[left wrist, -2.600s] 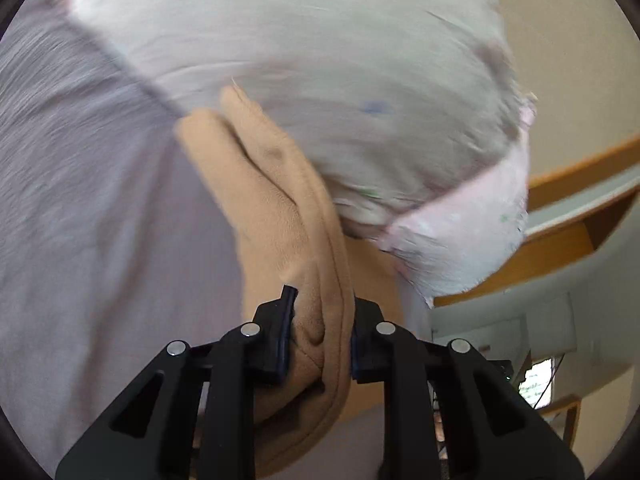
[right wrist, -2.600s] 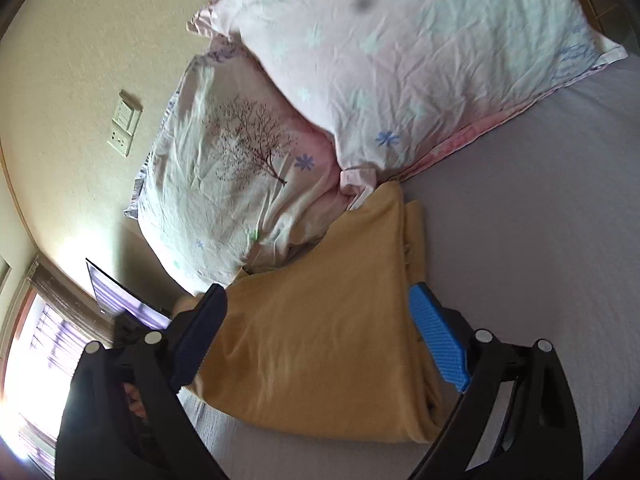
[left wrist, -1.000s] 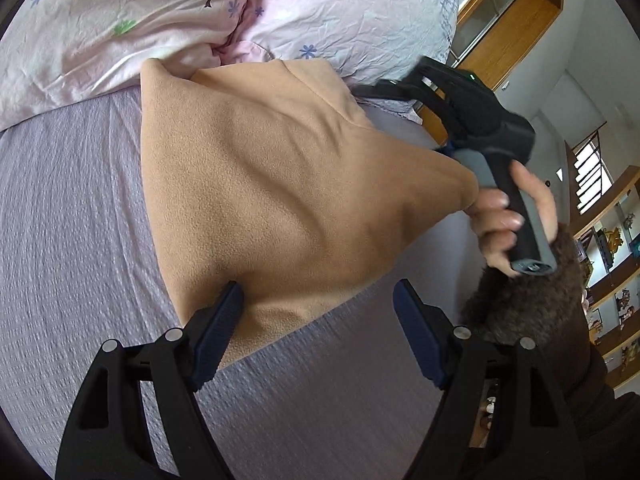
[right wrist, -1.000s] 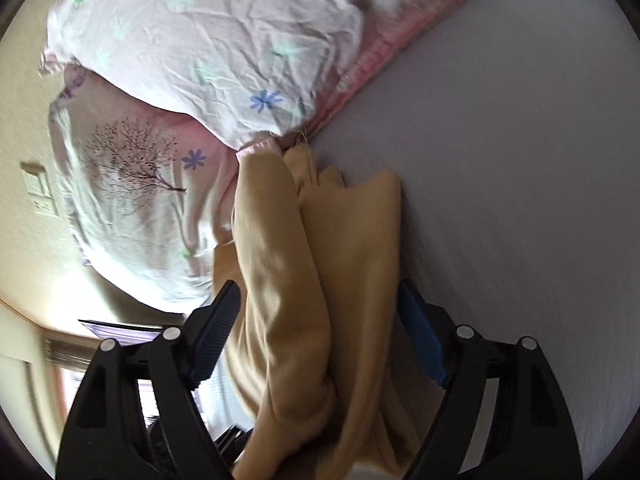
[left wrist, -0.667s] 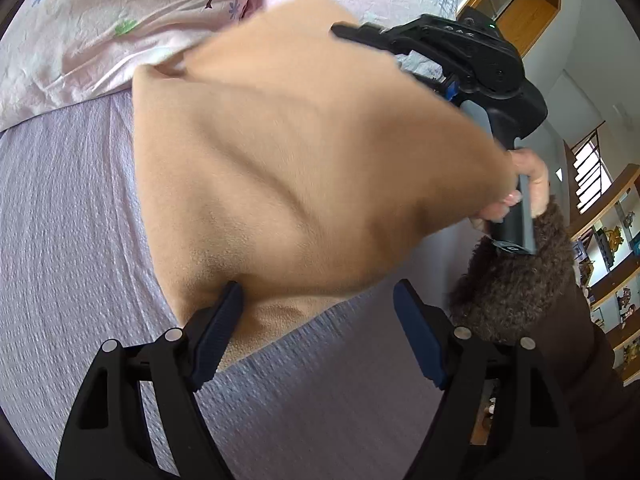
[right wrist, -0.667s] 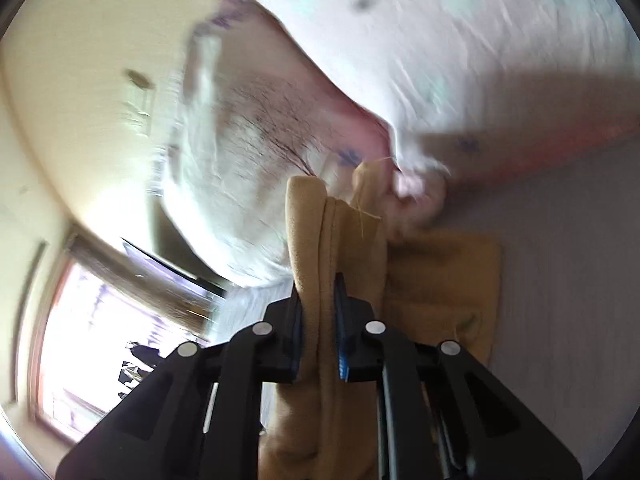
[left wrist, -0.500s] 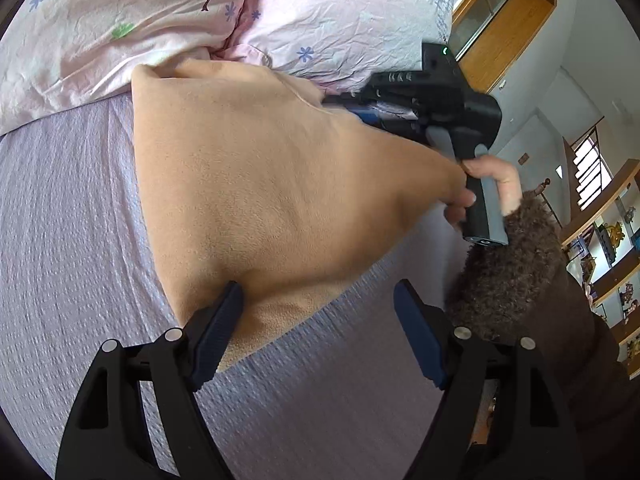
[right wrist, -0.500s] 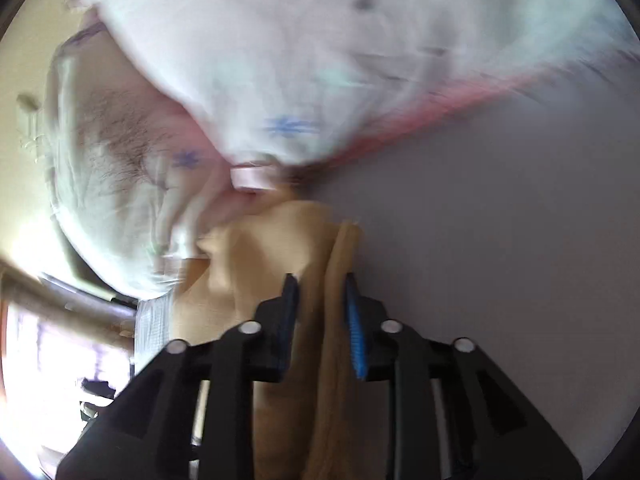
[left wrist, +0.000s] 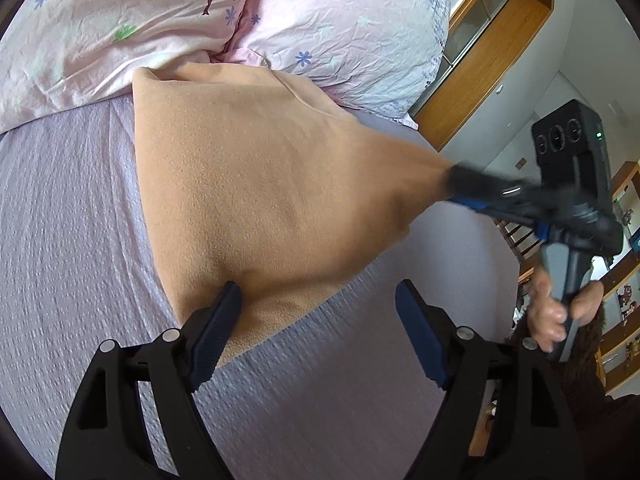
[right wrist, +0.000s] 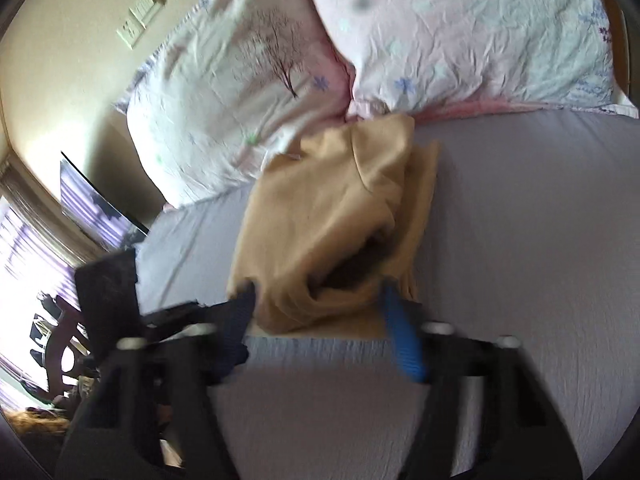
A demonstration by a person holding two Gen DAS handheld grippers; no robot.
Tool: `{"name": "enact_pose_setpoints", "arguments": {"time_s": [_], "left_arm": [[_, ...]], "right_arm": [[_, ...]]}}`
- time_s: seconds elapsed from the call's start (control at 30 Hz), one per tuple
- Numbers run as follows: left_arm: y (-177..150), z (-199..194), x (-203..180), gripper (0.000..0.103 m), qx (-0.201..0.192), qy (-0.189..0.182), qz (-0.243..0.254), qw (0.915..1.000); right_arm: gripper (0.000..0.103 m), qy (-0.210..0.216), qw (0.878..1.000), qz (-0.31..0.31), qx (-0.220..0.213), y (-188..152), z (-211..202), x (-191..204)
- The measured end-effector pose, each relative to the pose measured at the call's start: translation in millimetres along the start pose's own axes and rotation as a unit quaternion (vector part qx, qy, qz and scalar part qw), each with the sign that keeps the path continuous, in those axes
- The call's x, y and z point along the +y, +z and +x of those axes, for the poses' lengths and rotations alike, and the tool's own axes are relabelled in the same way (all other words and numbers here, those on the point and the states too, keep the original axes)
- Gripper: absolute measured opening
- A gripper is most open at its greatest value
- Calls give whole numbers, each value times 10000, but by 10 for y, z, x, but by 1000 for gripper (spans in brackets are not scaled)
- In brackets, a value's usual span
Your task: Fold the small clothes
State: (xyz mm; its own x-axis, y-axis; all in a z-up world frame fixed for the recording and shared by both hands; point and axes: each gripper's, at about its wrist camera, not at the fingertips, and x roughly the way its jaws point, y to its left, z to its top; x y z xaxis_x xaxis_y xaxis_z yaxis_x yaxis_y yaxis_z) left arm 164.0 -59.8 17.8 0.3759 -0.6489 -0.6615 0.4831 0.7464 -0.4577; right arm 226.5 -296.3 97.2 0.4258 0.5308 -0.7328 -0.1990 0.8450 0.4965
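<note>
The left tool (left wrist: 316,316) hangs with fingers apart over the near edge of the tan garment (left wrist: 260,184), gripping nothing. The right tool (right wrist: 320,316), at 3 o'clock in the left view, also looks spread (blur makes this uncertain). The garment lies bunched on the bed (left wrist: 60,220), against the pillows (left wrist: 340,20) at 12 o'clock: folding appears partly done.

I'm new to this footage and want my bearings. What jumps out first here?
A tan garment sprawls across the lavender bed sheet, its top edge against two floral pink pillows. The right hand-held gripper sits at the garment's near edge with jaws apart, while the left hand-held gripper is open at its near corner.
</note>
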Motion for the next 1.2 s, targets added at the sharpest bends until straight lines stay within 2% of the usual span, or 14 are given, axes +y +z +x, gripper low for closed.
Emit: {"name": "enact_pose_setpoints", "arguments": {"time_s": [0.03, 0.23, 0.33, 0.4, 0.47, 0.53, 0.67, 0.8, 0.9, 0.93, 0.97, 1.03, 1.1, 1.2], "left_arm": [[2, 2, -5, 80, -1, 19, 14, 10000], [16, 1, -16, 80, 21, -58, 48, 10000], [82, -133, 54, 80, -27, -250, -204, 9995], [150, -308, 187, 80, -282, -392, -493, 9976], [254, -457, 357, 80, -552, -312, -734, 9953], [424, -452, 578, 81, -551, -92, -1037, 9930], [603, -171, 881, 81, -182, -336, -1716, 9844], [712, 203, 996, 81, 141, -389, -1973, 9795], [821, 338, 1057, 81, 62, -532, -2032, 9777], [855, 382, 1083, 81, 47, -635, -2107, 9755], [876, 405, 1107, 80, 18, -695, -2167, 9738], [918, 485, 1174, 56, 22, -791, -2330, 9693], [886, 482, 1279, 42, 13, -953, -2597, 9610], [814, 243, 1358, 35, -132, -1194, -2600, 9581]], "right_arm": [[11, 93, 9999, 62, 75, -12, 47, -68], [9, -213, 9957, 869, 222, -271, 86, -533], [12, -45, 9927, 1167, 299, -299, 98, -631], [30, 376, 9912, 1260, 176, -235, -37, -603], [90, 566, 9885, 1393, -141, -109, -177, -644], [96, 635, 9858, 1515, -346, 121, -186, -726], [96, 876, 9717, 2185, 194, 487, 307, -1023], [96, 1041, 9611, 2446, 750, 622, 789, -1180], [91, 1097, 9641, 2313, 711, 665, 855, -1152], [74, 1200, 9637, 2272, 719, 662, 884, -1139], [47, 1347, 9613, 2272, 785, 646, 951, -1131], [37, 1432, 9593, 2303, 789, 597, 1056, -1137], [34, 1613, 9562, 2360, 630, 560, 997, -1070], [32, 1934, 9569, 2109, 490, 595, 930, -786]]}}
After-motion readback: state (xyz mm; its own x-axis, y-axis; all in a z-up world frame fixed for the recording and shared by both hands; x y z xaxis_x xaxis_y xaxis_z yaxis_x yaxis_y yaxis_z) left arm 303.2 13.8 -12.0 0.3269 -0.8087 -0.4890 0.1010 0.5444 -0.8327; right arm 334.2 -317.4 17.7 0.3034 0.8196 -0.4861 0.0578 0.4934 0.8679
